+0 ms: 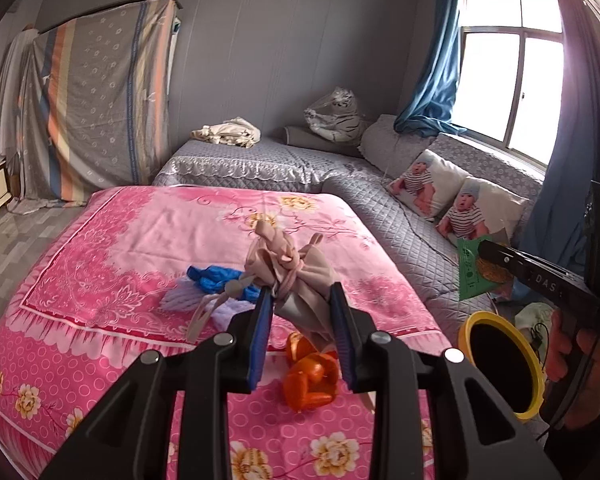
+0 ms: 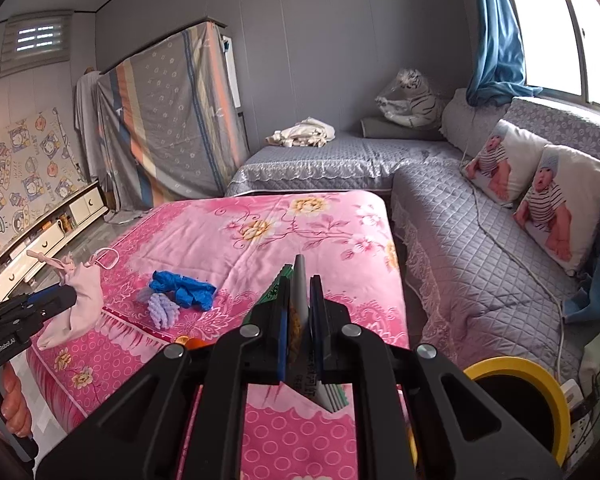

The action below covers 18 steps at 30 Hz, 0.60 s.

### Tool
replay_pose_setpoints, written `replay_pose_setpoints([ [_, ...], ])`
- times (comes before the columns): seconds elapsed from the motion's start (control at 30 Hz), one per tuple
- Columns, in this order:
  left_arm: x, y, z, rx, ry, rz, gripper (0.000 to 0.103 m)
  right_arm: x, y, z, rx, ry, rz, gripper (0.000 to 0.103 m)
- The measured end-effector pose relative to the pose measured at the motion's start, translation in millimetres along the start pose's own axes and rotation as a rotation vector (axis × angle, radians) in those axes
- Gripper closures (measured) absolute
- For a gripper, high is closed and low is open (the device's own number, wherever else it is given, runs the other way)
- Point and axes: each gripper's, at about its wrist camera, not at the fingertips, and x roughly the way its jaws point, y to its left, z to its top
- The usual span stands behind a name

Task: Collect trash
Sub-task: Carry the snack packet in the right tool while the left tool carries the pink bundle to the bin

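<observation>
Both of your grippers are loaded above the pink floral bedspread [image 1: 140, 248]: your left gripper [image 1: 302, 300] is clamped on a beige drawstring pouch [image 1: 292, 268], and your right gripper [image 2: 300, 320] is pinched tight on a green snack wrapper [image 2: 296, 320]. Blue gloves [image 2: 184, 286], a lilac knitted piece [image 2: 162, 310] and orange peel [image 1: 310, 380] lie on the bedspread, and the yellow-rimmed bin [image 2: 540, 392] stands beside it.

Glossy foil wrapper [image 2: 300, 320], soft cloth pouch [image 1: 300, 280], quilted satin bedspread [image 1: 140, 248].
</observation>
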Motion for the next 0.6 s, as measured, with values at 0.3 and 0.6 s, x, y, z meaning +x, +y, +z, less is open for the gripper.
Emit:
replay_pose_setpoints([
  [0.3, -8, -47, 12, 0.085, -0.036, -0.06, 0.075, -38, -33, 1, 0.045, -0.064, -0.043, 0.094],
  [0.6, -5, -90, 20, 0.152, -0.057, -0.125, 0.075, -72, -77, -8, 0.12, -0.125, -0.105, 0.094],
])
